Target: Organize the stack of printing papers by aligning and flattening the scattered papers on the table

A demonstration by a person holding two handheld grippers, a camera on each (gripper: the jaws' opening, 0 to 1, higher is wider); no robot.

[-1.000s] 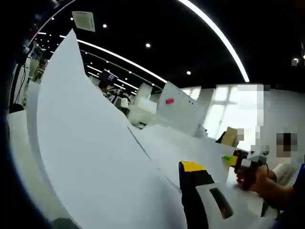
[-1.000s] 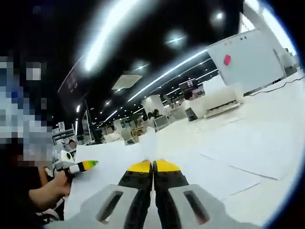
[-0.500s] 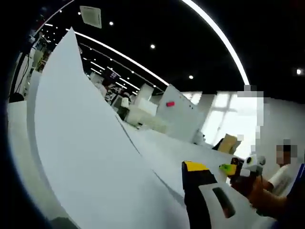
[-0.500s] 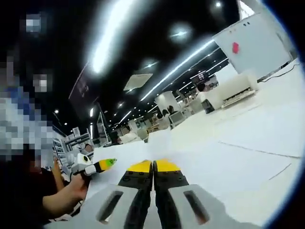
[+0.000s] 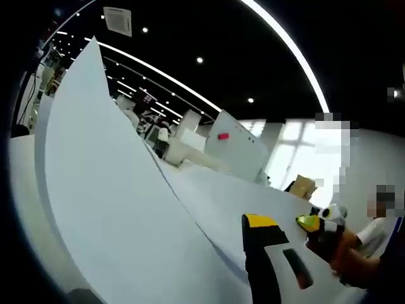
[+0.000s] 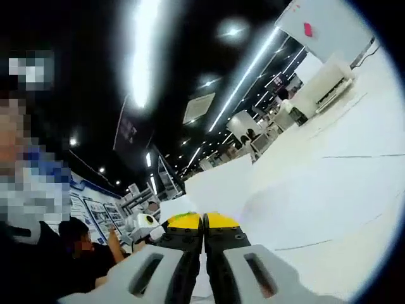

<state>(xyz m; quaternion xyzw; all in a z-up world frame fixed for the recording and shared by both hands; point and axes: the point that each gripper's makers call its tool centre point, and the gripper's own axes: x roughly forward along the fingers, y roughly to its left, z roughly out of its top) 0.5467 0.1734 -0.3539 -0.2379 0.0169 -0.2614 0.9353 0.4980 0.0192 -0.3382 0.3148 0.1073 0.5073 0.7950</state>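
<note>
A big white sheaf of printing papers stands on edge and curves up to the upper left in the left gripper view. My left gripper is shut on it; only its right yellow-tipped jaw shows, since the papers hide the other. At the papers' far end a hand holds my right gripper. In the right gripper view my right gripper has its yellow tips pressed together on the papers' near edge. The left gripper sits just to the left of them.
The white table stretches out under the papers, with flat sheets lying on it. Far behind are a white board with a pink mark, desks and ceiling lights. A seated person is at the left.
Both grippers keep their hold on the papers. The right gripper view has tilted upward and the left gripper now sits closer to its jaws. In the left gripper view the right gripper shifted slightly.
</note>
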